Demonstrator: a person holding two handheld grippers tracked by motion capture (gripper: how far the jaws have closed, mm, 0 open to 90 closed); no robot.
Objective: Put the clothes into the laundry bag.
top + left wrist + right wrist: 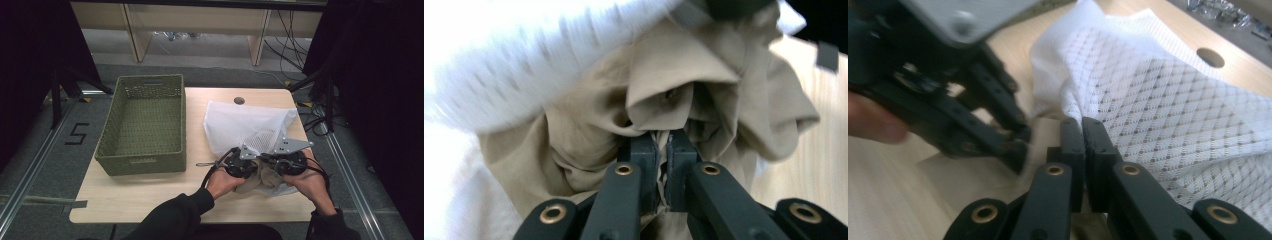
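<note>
Putting soft cloth into the net bag

The left gripper (663,150) is pinching the floppy tan cloth (684,85); the right gripper (1082,131) is pinching the light net bag (1168,100) edge.

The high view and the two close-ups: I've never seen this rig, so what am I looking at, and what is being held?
A person stands at a wooden table with a hand-held gripper in each hand. The high view looks down from above; each close-up comes from a camera riding on one gripper, looking along its black jaws.

On the table lie a green woven basket and a white mesh bag.

The left hand-held gripper is shut on a fold of beige cloth, which sits at the bag's mouth. The right hand-held gripper is shut on the bag's edge.
</note>
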